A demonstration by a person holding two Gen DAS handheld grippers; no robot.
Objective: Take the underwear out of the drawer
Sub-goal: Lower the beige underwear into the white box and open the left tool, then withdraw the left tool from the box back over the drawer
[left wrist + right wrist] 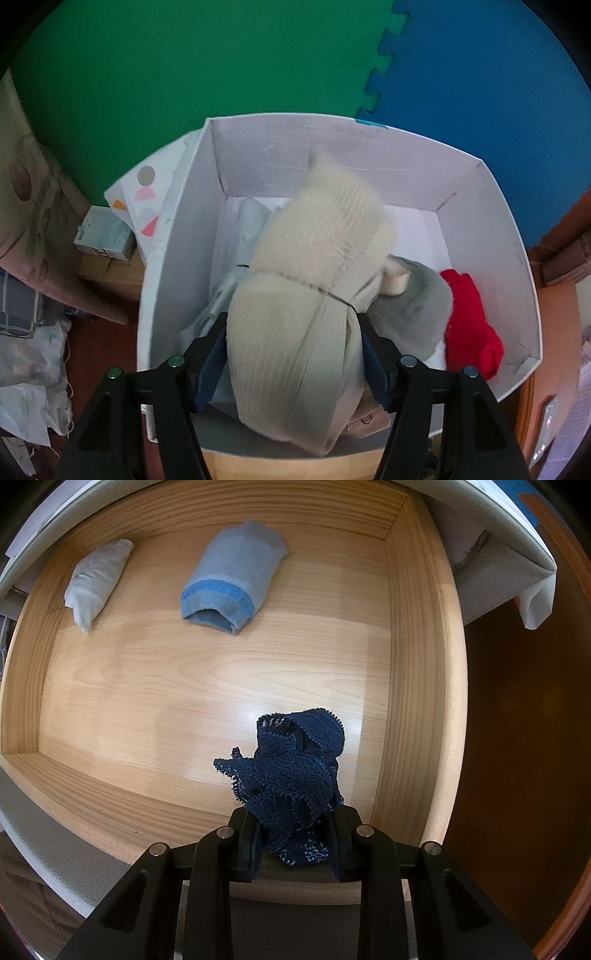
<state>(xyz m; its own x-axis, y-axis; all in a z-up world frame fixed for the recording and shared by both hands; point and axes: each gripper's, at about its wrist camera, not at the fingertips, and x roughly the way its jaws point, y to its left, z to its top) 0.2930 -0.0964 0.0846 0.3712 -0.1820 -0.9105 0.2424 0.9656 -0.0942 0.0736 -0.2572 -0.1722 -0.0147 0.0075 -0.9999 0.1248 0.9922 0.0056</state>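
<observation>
My left gripper [291, 354] hangs over a white box [184, 236], its jaws set wide around a bulky cream ribbed underwear bundle [295, 332]. The fabric fills the gap and touches both pads. The bundle's far end is blurred. In the right wrist view my right gripper [295, 845] points straight down into the wooden drawer [417, 664] and is shut on crumpled navy lace underwear [291, 775]. A folded light blue pair [232, 579] and a rolled pale grey pair [96, 579] lie at the drawer's far end.
The white box holds a red garment [469, 321], a grey one [417, 314] and pale blue fabric [247, 229]. It stands on green [184, 74] and blue foam mats [480, 92]. Small cartons [103, 236] and cloth heaps [33, 350] lie to its left.
</observation>
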